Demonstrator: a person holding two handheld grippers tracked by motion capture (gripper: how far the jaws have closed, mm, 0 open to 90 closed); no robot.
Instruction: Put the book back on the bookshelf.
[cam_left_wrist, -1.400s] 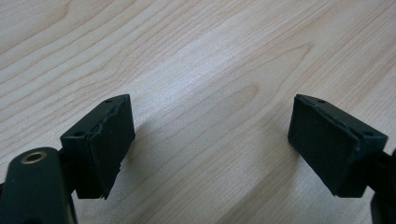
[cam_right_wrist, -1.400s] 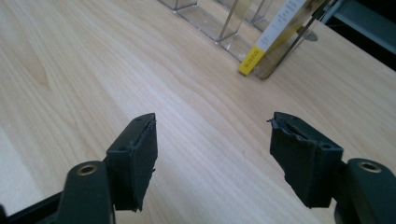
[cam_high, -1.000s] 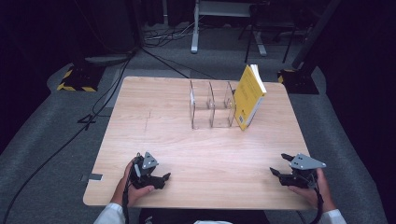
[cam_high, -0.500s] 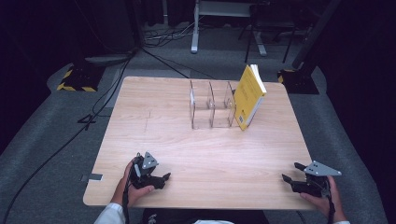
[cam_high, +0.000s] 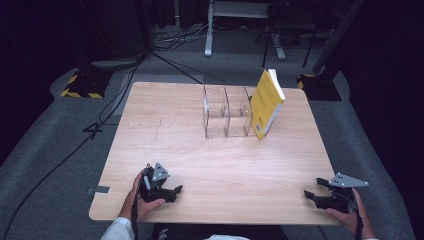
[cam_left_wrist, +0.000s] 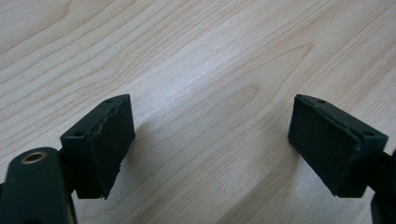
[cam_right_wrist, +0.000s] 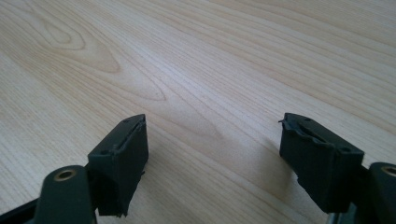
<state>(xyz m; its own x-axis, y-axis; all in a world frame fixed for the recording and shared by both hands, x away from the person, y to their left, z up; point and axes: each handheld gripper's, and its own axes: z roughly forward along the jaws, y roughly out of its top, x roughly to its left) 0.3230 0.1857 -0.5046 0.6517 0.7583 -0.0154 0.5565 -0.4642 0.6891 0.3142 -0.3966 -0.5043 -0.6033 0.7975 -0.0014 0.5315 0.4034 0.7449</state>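
I hold my left gripper (cam_high: 172, 191) low over the near left part of the wooden table (cam_high: 165, 135), in the lower left of the high view, and my right gripper (cam_high: 312, 196) at the table's near right corner, in the lower right of that view; both are released, jaws spread wide with nothing but bare wood grain between them in the two gripper views. The thing I would go for is the yellow book (cam_high: 266, 103), which stands tilted in the upper right of the centre of the high view, leaning against the right end of the clear acrylic divider rack (cam_high: 226, 112) and well apart from both grippers. My worry is that lean: I judge the book rests on one bottom edge and the rack's end wall, so a nudge from one jaw before the other closes could slide it flat onto the table or push the light rack sideways. A one-sided pinch near the top could also let the covers fan open. My right gripper sits so near the table edge that a careless swing might catch the rim. I cannot make out whether the book actually touches the rack or how many slots the rack has, since its clear walls blur into the wood. The book's lower edge is hard to read, and my forearms are cut off at the bottom of the frame.
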